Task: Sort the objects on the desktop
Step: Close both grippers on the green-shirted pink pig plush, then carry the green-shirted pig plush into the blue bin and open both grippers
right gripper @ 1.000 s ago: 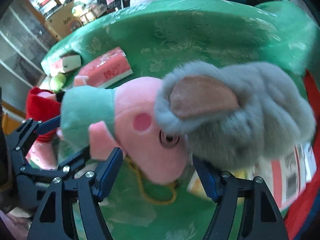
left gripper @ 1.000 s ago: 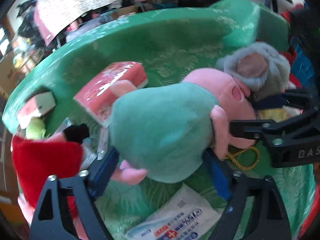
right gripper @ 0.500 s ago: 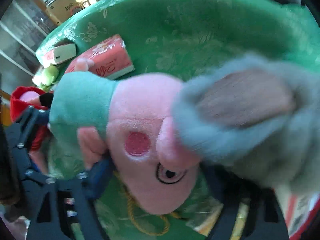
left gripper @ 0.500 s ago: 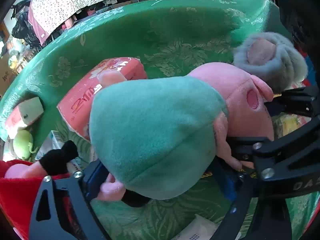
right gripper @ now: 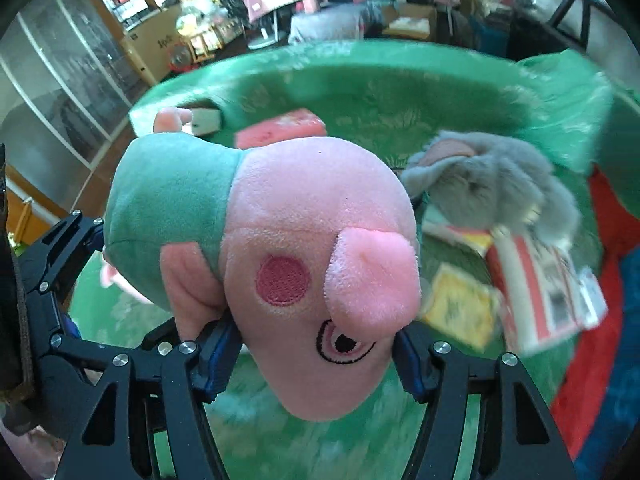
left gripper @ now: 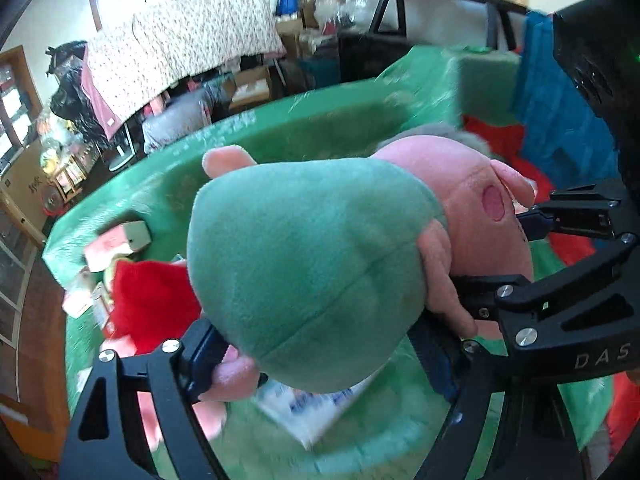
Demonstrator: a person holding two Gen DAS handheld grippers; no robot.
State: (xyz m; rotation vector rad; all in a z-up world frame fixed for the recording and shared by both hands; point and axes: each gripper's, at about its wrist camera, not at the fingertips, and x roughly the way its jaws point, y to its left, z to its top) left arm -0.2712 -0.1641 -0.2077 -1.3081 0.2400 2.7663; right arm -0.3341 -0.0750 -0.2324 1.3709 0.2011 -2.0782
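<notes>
I hold one pig toy (left gripper: 320, 272) between both hands, clear of the green bench (left gripper: 320, 132), and its long axis runs across the frame from its teal body on the left to its pink head on the right. In the left wrist view the body fills the centre. My left gripper (left gripper: 320, 356) has just been closing, and its fingers (left gripper: 200, 352) now clamp the lower body, with a pink foot squeezed against the left pad. My right gripper (left gripper: 532, 264) comes in from the right edge of that frame at the head.

In the right wrist view the pink head hangs at centre, snout toward the lower right. My right gripper (right gripper: 316, 356) has also been closing, and its fingers (right gripper: 218, 354) pinch the head on both sides. So each hand has one end, and neither is nearer the whole toy.

Below, from left to right: a red plush (left gripper: 152, 300) at centre left, a pink packet (right gripper: 280, 132) at upper centre, a grey plush (right gripper: 492, 188) at right, packets (right gripper: 544, 292) beneath it. I can make out no bin or tray, so where the toy should go I cannot tell.
</notes>
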